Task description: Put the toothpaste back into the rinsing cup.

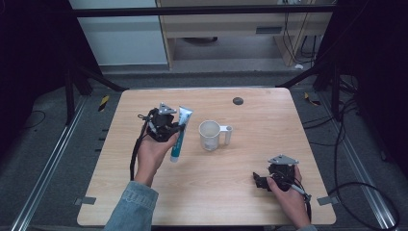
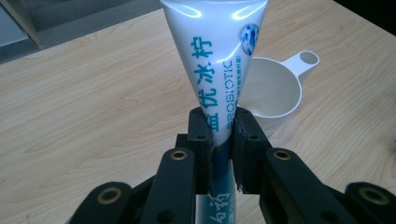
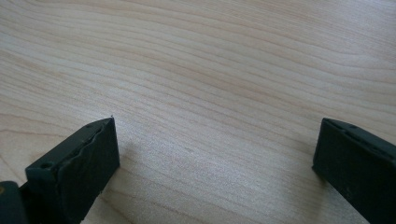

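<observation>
A white toothpaste tube with teal lettering is pinched across its middle by my left gripper, left of centre over the table. In the left gripper view the tube rises between both black pads, flat crimped end away from me, its lower part behind the jaws. A white mug with a looped handle stands just right of the tube, and it lies behind the tube as the mug. My right gripper rests low near the front right corner, jaws wide apart over bare wood.
The wooden table has a small dark round disc near its far edge. Cables trail on the grey floor at the right. Metal rails run along both sides of the table.
</observation>
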A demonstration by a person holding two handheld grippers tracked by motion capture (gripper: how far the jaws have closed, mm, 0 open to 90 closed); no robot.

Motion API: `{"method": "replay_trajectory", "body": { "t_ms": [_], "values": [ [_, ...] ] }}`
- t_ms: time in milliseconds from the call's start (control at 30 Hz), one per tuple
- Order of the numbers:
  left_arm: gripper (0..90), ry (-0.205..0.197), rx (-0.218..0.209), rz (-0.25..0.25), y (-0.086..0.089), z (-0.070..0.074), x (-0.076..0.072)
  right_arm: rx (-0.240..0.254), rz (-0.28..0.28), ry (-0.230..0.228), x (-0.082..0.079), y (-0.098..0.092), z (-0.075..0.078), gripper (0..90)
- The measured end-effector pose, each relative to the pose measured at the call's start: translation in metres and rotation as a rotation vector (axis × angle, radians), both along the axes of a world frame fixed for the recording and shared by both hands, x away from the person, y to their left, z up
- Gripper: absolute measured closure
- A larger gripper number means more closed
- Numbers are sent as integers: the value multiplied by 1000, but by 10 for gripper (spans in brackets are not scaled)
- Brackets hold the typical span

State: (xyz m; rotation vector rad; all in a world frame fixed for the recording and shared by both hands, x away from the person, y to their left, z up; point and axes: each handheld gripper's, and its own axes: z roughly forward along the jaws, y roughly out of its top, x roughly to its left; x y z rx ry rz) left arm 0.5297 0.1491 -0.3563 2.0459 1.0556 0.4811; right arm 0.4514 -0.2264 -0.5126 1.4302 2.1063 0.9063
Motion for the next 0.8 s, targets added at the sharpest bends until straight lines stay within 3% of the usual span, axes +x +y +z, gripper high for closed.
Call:
{"method": "replay_trajectory", "body": {
  "t_ms": [800],
  "values": [
    [788, -59, -50, 2, -23, 3, -13, 0, 0, 0, 0, 0, 0, 5]
  ]
}}
